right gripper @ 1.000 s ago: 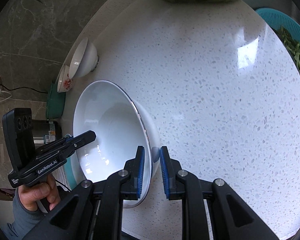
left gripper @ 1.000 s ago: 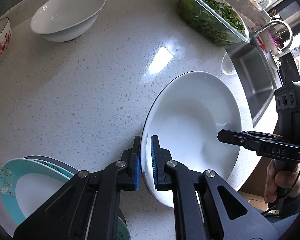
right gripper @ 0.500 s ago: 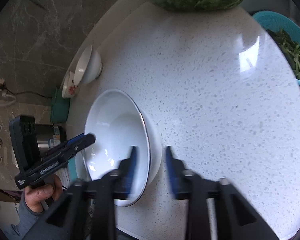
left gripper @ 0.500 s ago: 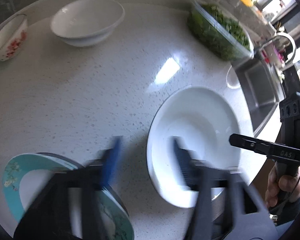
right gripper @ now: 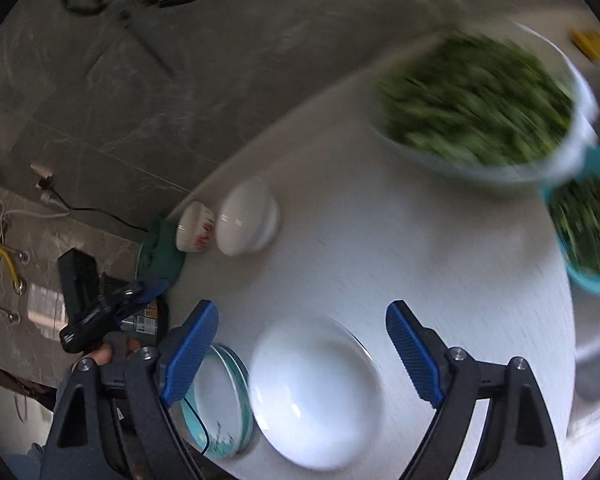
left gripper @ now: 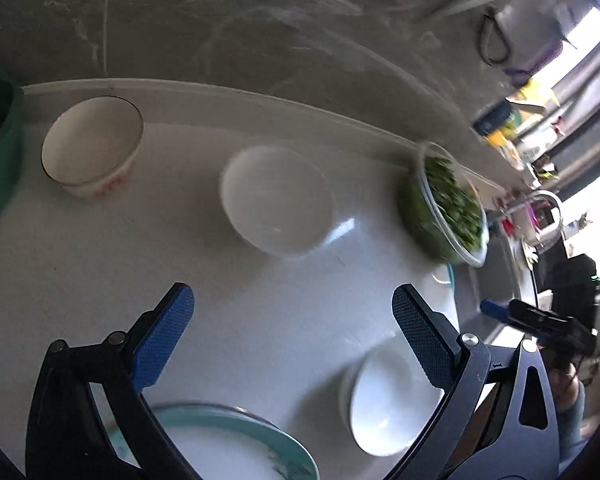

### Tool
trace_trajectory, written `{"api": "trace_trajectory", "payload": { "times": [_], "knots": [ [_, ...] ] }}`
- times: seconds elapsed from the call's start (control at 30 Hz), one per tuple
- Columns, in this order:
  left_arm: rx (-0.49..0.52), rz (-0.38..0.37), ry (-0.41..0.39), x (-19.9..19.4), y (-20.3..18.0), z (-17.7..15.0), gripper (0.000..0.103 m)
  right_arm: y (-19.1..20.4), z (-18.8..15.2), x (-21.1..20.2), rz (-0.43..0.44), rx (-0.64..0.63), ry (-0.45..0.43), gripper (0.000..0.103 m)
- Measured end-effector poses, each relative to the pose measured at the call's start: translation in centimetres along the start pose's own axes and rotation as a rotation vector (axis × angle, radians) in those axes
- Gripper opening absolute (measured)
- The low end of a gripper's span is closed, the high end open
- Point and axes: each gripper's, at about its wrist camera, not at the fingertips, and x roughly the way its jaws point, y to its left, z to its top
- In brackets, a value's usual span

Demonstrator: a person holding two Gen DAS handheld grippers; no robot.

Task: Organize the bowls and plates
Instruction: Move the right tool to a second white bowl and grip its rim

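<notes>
While both jaws swing open, the big white plate lies free on the table.
Left hand-held gripper (left gripper: 292, 310) and right hand-held gripper (right gripper: 302, 330) are spread wide and opening, nothing between the pads. Nearest, the white plate (right gripper: 314, 394) sits flat, hollow up, just beside the teal-rimmed plates (right gripper: 220, 404) at the table (right gripper: 380, 248) edge. Farther back a white bowl (left gripper: 278, 206) and a floral bowl (left gripper: 92, 146) stand upright, mouths up, near the wall; a bowl of greens (right gripper: 484, 108) sits beyond.

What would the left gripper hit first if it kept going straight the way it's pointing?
Probably bare countertop; the left gripper, jaws opening and empty, aims just short of the plain white bowl. Depth is unclear through blur.
</notes>
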Motion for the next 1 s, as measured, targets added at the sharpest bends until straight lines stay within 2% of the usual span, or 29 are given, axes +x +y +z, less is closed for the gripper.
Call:
{"api": "trace_trajectory", "payload": {
  "times": [0.1, 0.17, 0.23, 0.3, 0.4, 0.47, 0.57, 0.63, 0.67, 0.73, 0.93, 1.0],
  "knots": [
    [0.022, 0.031, 0.006, 1.6, 0.5, 2.0, 0.101, 2.7, 2.9, 2.5, -0.014, -0.056, 0.007, 0.088],
    [0.050, 0.042, 0.035, 3.5, 0.7, 3.3, 0.101, 4.0, 4.4, 4.5, -0.023, -0.079, 0.036, 0.088],
    [0.066, 0.092, 0.067, 5.2, 1.2, 4.2, 0.101, 4.9, 5.9, 6.8, -0.034, -0.092, 0.065, 0.088],
    [0.076, 0.097, 0.082, 6.8, 1.6, 4.9, 0.101, 5.7, 7.1, 9.2, -0.041, -0.104, 0.106, 0.087],
    [0.068, 0.109, 0.089, 8.4, 2.6, 6.4, 0.099, 6.0, 8.5, 12.4, -0.077, -0.109, 0.132, 0.082],
    [0.068, 0.113, 0.084, 9.1, 3.2, 7.2, 0.099, 5.9, 9.2, 14.0, -0.095, -0.107, 0.140, 0.073],
    [0.100, 0.131, 0.095, 10.0, 3.6, 6.9, 0.090, 5.8, 9.9, 16.2, -0.112, -0.105, 0.171, 0.069],
    [0.107, 0.148, 0.109, 11.1, 4.0, 7.1, 0.074, 5.9, 10.0, 17.6, -0.121, -0.115, 0.191, 0.066],
    [0.107, 0.151, 0.115, 11.4, 4.3, 7.2, 0.070, 5.9, 10.0, 18.1, -0.124, -0.123, 0.202, 0.064],
    [0.103, 0.160, 0.131, 12.4, 5.0, 7.4, 0.056, 6.1, 10.0, 19.5, -0.140, -0.140, 0.218, 0.061],
    [0.089, 0.155, 0.149, 14.1, 6.1, 7.3, 0.055, 5.0, 9.9, 21.5, -0.154, -0.126, 0.250, 0.058],
    [0.088, 0.156, 0.154, 14.6, 6.2, 7.4, 0.055, 4.8, 10.0, 21.9, -0.154, -0.118, 0.255, 0.053]
  ]
}}
